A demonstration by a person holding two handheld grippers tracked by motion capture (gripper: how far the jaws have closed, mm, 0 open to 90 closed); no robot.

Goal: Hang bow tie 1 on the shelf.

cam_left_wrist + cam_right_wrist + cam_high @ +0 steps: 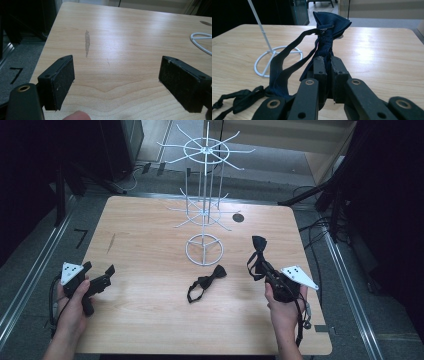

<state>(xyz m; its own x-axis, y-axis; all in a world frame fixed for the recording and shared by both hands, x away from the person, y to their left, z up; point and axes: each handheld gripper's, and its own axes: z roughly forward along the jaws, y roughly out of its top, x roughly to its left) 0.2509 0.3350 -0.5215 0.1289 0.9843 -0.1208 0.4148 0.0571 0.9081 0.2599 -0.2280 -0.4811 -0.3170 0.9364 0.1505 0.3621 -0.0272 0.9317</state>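
A dark navy bow tie [258, 251] stands up from my right gripper [266, 271], which is shut on its lower half above the table's right side. In the right gripper view the jaws pinch the fabric of the bow tie [329, 32] and its strap [287, 62] hangs in a loop to the left. A second black bow tie [206, 282] lies flat on the table near the middle, and its end [234, 100] lies at the lower left. My left gripper [98, 276] hovers open over the table's left side, with bare wood between its pads [62, 80].
A white wire display rack [205, 195] with radiating hooks stands at the table's centre back on a ring base [204, 250]. A dark round hole [238, 217] lies behind it. Cables and dark stands surround the wooden table [150, 320].
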